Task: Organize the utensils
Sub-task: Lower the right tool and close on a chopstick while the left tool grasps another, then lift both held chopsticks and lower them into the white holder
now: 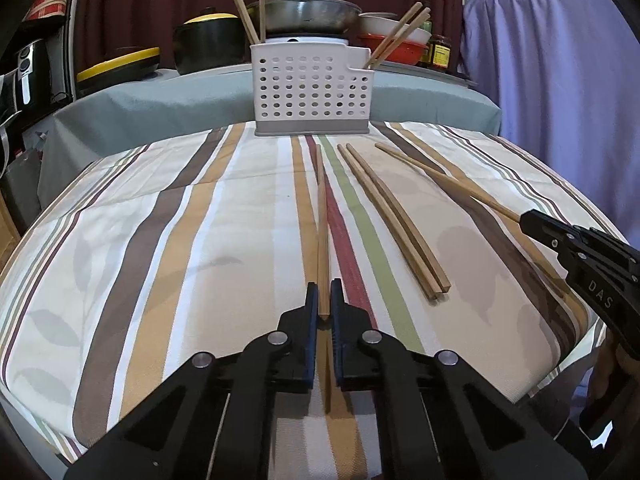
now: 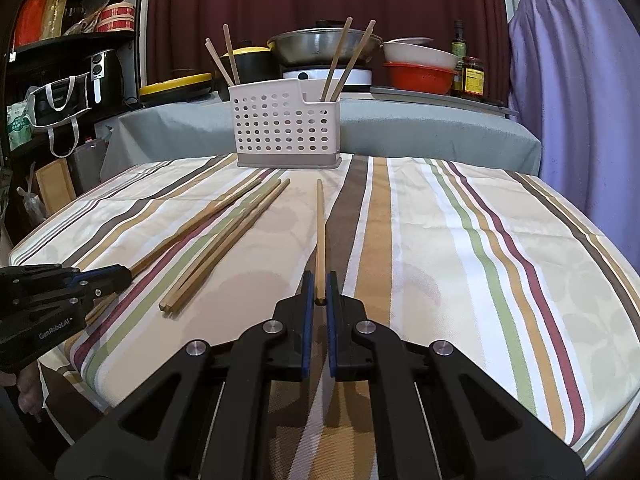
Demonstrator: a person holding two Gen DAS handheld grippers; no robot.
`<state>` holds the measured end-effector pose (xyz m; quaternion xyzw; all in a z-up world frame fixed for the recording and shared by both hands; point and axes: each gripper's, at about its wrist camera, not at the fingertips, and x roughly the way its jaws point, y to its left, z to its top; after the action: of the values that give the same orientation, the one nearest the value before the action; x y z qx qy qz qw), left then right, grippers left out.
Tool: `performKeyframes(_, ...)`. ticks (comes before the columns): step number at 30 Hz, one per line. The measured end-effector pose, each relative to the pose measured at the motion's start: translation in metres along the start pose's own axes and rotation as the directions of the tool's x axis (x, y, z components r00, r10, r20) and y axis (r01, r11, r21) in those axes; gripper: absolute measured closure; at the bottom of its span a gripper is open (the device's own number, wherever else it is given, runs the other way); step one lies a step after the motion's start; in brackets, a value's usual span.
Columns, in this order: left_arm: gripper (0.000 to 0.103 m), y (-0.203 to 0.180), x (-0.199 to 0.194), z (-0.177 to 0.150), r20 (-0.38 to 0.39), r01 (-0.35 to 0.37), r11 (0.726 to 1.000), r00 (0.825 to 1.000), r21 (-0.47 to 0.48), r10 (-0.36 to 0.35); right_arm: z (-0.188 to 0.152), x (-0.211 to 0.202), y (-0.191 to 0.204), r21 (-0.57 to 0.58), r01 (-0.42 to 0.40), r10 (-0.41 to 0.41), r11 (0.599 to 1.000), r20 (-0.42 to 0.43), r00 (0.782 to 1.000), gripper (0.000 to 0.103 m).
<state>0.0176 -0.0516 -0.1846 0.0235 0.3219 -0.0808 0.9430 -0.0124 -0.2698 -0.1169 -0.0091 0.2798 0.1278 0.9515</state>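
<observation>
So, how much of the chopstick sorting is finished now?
Done: four chopsticks stand in the white holder, two on each side. In hand: the left hand-held gripper is shut on one chopstick, and the right hand-held gripper is shut on another chopstick. Left: one pair lies on the striped cloth.

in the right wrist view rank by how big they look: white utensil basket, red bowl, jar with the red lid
1. white utensil basket, clearly largest, though it also sits nearest the camera.
2. red bowl, partly hidden under a white bowl.
3. jar with the red lid, smallest.
</observation>
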Motion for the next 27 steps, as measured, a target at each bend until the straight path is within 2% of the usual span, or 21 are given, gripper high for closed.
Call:
performKeyframes(7, 0.096, -0.001, -0.006, 0.003, 0.028, -0.003, 1.000, 1.000, 0.016, 0.002, 0.005, -0.007, 0.003, -0.008, -0.001, 0.001, 1.000, 0.020, 1.000, 0.097)
performKeyframes(15, 0.096, 0.001, -0.025, 0.016, 0.107, -0.010, 1.000, 0.994, 0.017, 0.008, 0.023, -0.026, 0.008, -0.029, 0.004, -0.001, 1.000, 0.084, 0.996, 0.097)
performKeyframes(27, 0.096, 0.010, -0.063, 0.043, 0.229, -0.024, 1.000, 0.973, -0.012, 0.026, 0.054, -0.057, 0.011, -0.044, 0.008, 0.001, 0.999, 0.200, 0.980, 0.097)
